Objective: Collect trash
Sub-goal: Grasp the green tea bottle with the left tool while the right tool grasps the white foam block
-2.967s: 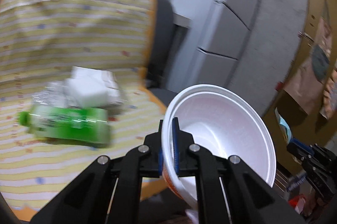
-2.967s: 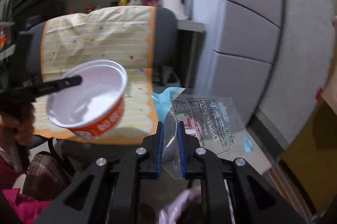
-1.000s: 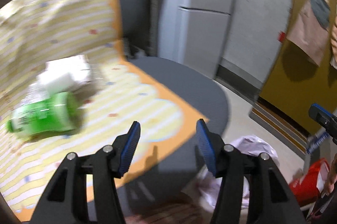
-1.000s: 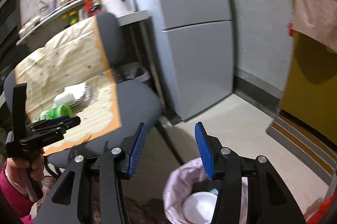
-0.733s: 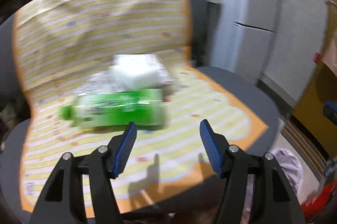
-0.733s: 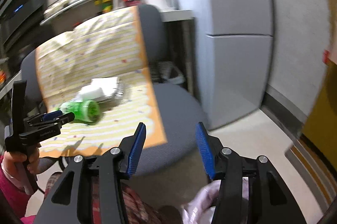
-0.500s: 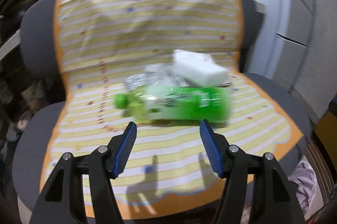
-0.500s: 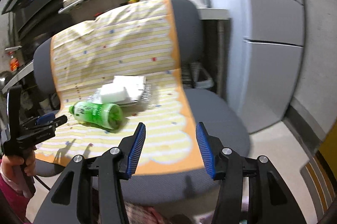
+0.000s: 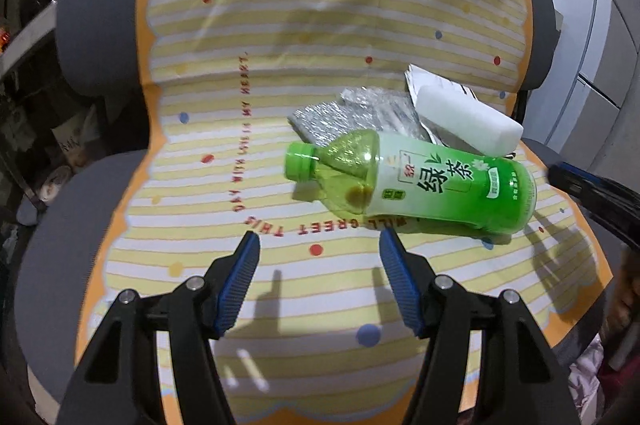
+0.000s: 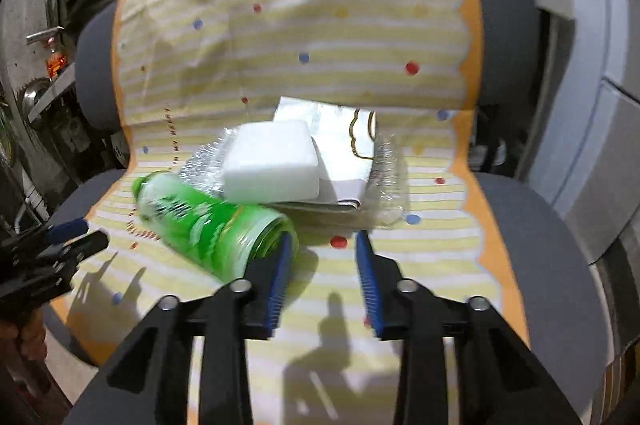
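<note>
Still on the chair: a green tea bottle (image 9: 416, 181) lies on its side on the striped cloth (image 9: 280, 45).
Behind it sit a white foam block (image 10: 270, 161) and crumpled wrappers (image 9: 356, 115); the left gripper (image 9: 320, 257) and right gripper (image 10: 322, 257) hover nearby, jaws apart, empty.

Having dropped the cup and wrapper, both empty grippers, left gripper (image 9: 319, 247) and right gripper (image 10: 323, 251), are closing in on the green plastic tea bottle (image 9: 416, 181).

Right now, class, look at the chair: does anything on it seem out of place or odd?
Yes. A green bottle lies on its side on the striped cloth covering the chair seat, beside a white foam block and crumpled clear wrappers. Litter piled on a seat looks odd. Both grippers, left and right, hover open.
</note>
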A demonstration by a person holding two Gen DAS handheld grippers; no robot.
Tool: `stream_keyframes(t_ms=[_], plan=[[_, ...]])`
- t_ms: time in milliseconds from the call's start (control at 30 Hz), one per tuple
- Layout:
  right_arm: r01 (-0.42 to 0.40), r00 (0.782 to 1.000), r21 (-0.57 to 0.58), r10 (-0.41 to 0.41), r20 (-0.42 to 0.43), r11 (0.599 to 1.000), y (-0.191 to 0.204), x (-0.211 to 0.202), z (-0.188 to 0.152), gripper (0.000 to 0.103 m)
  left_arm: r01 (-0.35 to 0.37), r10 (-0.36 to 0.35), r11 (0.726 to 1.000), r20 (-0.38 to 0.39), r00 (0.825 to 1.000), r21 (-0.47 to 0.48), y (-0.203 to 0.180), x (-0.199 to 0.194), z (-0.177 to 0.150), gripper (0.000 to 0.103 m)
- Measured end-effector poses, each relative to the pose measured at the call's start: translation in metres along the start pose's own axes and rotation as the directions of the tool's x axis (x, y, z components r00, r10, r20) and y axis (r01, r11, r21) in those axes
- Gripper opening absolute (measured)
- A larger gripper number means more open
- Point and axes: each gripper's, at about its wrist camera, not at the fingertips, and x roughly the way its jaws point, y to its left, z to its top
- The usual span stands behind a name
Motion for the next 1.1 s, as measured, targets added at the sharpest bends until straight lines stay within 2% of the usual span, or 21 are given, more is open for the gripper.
stream_keyframes(t_ms=[133,267,333,500,600,633,733,767,867,1000,1067,1100], plan=[[-0.019,0.999,-0.016,0.019,-0.037,1.000,-0.003,0.031,0.010,0.021,0.013,-0.012,1.000,-0.022,1.000,0.026,-0.011,0.014,0.006,0.061],[-0.048,0.997,-0.047,0.045,-0.059,0.998,-0.004,0.047,0.014,0.018,0.014,-0.012,0.999,-0.050,0.999,0.037,-0.015,0.030,0.020,0.061],[-0.082,0.994,-0.072,0.076,-0.081,0.994,0.000,0.049,0.012,0.011,-0.002,0.005,0.999,-0.067,0.998,0.042,-0.013,0.036,0.026,0.061],[-0.176,0.980,-0.165,0.158,-0.121,0.970,0.031,0.030,-0.004,0.006,-0.020,0.017,0.999,-0.069,0.997,-0.037,0.009,0.040,0.042,0.060],[-0.274,0.959,-0.207,0.251,-0.131,0.939,0.060,0.014,-0.013,0.006,-0.049,0.045,0.996,-0.066,0.997,-0.068,0.025,0.044,0.045,0.060],[-0.317,0.945,-0.210,0.291,-0.146,0.925,0.073,0.012,-0.017,0.006,-0.055,0.050,0.995,-0.066,0.997,-0.087,0.032,0.044,0.046,0.060],[-0.392,0.916,-0.228,0.355,-0.185,0.891,0.104,0.013,-0.023,0.006,-0.077,0.070,0.984,-0.053,0.996,-0.160,0.055,0.036,0.045,0.060],[-0.401,0.912,-0.226,0.364,-0.186,0.888,0.110,0.012,-0.023,0.006,-0.077,0.070,0.982,-0.050,0.996,-0.173,0.060,0.032,0.044,0.060],[-0.361,0.931,-0.208,0.339,-0.134,0.909,0.110,0.003,-0.019,0.007,-0.065,0.060,0.977,-0.030,0.998,-0.204,0.072,0.014,0.041,0.061],[-0.237,0.971,-0.168,0.234,-0.038,0.957,0.092,-0.016,-0.011,0.009,0.019,-0.024,0.976,-0.020,1.000,-0.215,0.066,0.003,0.045,0.076],[-0.158,0.987,-0.142,0.161,0.009,0.977,0.077,-0.026,-0.007,0.020,0.026,-0.037,0.981,-0.053,0.998,-0.194,0.055,0.009,0.047,0.076],[-0.144,0.989,-0.132,0.148,0.022,0.981,0.072,-0.029,-0.004,0.034,0.003,-0.016,0.985,-0.071,0.997,-0.175,0.050,0.013,0.046,0.076]])
